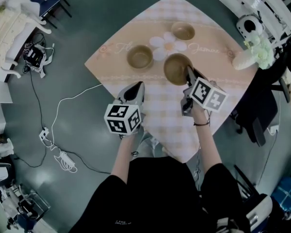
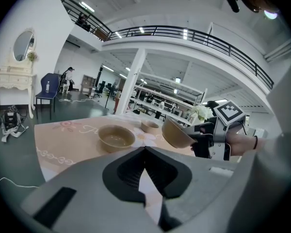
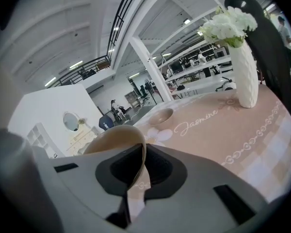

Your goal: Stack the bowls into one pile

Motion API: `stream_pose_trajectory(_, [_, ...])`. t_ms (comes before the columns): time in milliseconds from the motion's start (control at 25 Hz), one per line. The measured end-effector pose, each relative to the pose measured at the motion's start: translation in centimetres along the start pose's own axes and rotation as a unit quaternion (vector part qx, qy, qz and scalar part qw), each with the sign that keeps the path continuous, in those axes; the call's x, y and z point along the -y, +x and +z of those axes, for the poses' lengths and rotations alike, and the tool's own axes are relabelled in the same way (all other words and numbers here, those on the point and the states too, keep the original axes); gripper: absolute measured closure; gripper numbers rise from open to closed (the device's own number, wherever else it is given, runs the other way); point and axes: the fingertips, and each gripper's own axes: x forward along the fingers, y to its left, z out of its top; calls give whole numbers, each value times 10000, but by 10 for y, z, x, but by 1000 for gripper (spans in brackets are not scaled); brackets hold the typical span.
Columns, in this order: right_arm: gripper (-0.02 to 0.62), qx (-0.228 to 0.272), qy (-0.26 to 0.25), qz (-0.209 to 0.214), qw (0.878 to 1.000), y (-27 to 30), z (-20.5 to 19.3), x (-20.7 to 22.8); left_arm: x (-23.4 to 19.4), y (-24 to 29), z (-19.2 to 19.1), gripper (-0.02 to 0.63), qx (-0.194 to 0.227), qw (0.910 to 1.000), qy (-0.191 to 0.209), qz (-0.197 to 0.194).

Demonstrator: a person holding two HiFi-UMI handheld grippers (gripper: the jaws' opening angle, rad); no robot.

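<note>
We see the desk (image 1: 170, 126) first, a broad top under a pale checked cloth with a daisy print (image 1: 168, 44) at its middle, and we place everything from that daisy

The right tool (image 3: 143, 152) comes in from the near side of the daisy. Its jaws are drawn narrow and pinch the rim of the held bowl (image 3: 117, 136), one jaw inside the wall and one outside. From the left gripper view we see this bowl (image 2: 177, 132) tilted and raised clear of the cloth, hanging from the right tool (image 2: 203, 142). In the head view it sits just on the near side of the daisy

The left tool (image 2: 145, 152) is on the near-left side of the daisy, well apart from it, by the desk's edge. Its jaws are brought together at the tips with nothing between them, and it touches no bowl

A white vase (image 1: 246, 58) of pale flowers stands far to the right of the daisy, by the desk's edge

The second bowl (image 1: 139, 57) rests upright on the cloth just left of the daisy, open side up

The far bowl (image 1: 183, 31) rests just beyond the daisy, slightly to the right, and looks the smallest of the three
</note>
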Motion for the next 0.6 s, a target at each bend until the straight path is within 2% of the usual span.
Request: stream_pose_trajectory(600, [586, -74, -224, 259, 9994, 58, -5, -64, -46, 2, 9, 609, -121, 9999, 24, -111])
